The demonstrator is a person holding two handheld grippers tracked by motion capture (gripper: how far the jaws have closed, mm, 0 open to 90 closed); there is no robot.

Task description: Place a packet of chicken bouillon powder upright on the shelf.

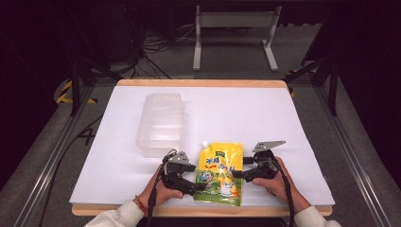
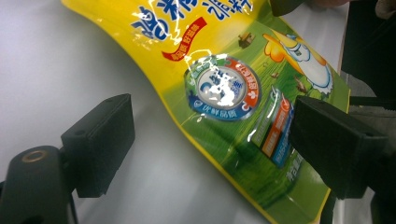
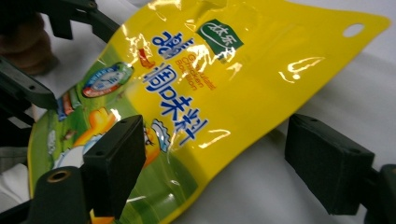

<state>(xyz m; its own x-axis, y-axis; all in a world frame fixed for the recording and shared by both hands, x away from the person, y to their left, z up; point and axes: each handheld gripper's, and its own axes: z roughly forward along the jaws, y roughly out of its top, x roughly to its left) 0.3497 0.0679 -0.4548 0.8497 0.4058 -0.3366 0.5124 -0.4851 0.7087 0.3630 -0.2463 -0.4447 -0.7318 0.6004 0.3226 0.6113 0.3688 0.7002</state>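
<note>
A clear plastic container (image 1: 161, 124) sits left on the white table (image 1: 283, 123); the left gripper (image 1: 201, 185) gapes at the yellow seasoning pouch (image 1: 221, 173) lying near the front edge; the right gripper (image 1: 239, 169) gapes likewise, grasping nothing.

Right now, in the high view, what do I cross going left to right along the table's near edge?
Left gripper → yellow pouch → right gripper, both grippers open at the pouch's sides.
</note>
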